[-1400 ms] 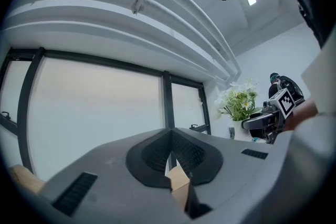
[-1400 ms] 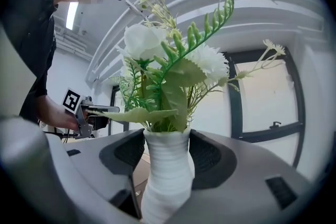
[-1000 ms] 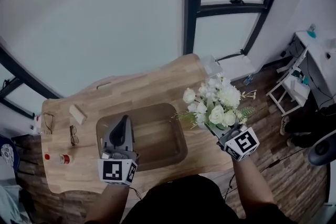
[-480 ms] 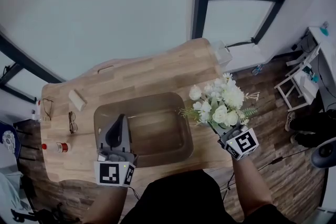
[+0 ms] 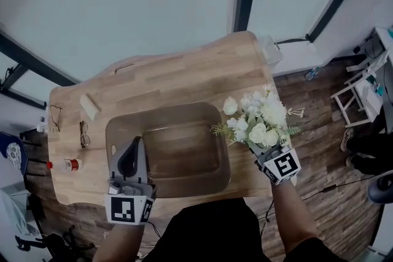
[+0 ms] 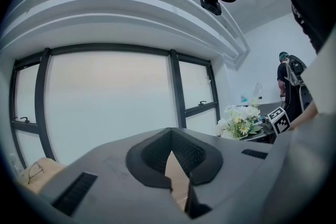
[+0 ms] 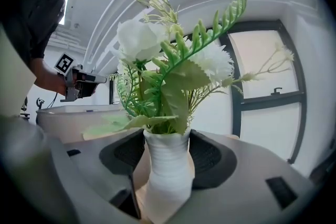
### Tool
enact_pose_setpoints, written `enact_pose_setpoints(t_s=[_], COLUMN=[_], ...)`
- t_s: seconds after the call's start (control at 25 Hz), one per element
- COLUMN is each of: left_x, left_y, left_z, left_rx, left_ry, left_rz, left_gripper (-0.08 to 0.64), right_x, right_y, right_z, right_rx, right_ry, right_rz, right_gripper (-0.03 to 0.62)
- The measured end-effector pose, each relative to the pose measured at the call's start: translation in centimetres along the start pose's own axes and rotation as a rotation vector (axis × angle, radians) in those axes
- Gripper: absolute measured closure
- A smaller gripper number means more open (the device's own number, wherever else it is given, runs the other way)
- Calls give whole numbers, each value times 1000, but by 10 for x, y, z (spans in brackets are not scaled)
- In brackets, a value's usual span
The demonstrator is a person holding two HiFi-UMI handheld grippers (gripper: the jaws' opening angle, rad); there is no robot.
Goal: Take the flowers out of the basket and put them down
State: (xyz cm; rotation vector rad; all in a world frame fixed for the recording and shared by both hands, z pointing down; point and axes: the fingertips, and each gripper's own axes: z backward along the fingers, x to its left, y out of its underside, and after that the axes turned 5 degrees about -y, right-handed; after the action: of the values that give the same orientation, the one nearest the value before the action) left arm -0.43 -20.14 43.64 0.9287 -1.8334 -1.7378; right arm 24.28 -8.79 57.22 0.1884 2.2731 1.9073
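White flowers with green fern stand in a ribbed white vase. My right gripper is shut on that vase and holds it upright just right of the basket, near the table's right edge. The basket is a brownish translucent tub in the middle of the wooden table. My left gripper hovers at the basket's left end with its jaws together and nothing visible between them. In the left gripper view the flowers show far to the right.
Two pairs of glasses, a red-capped bottle and a small wooden block lie on the table's left part. A clear box sits at the far right corner. A white rack stands on the floor.
The flowers stay in my right gripper beside the basket's right side, barely shifted. My left gripper remains at the basket's left end. The head view has drifted.
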Motion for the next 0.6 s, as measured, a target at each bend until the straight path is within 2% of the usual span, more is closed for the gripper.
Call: enact_pose_setpoints(t_s=[0.32, 0.48, 0.6], left_x=[10, 14, 16], left_y=[11, 8, 4], left_z=[-1, -2, -2], left_rx=[31, 30, 22], left_ry=[-26, -38, -41], left_rz=[-7, -6, -5], left_gripper=[555, 555, 555], right_x=[-7, 1, 3], right_y=[9, 9, 6], right_z=[-11, -9, -4], right_rx=[-18, -30, -56], right_ry=[-2, -22, -7], right_rz=[4, 34, 38], right_gripper=[308, 308, 308])
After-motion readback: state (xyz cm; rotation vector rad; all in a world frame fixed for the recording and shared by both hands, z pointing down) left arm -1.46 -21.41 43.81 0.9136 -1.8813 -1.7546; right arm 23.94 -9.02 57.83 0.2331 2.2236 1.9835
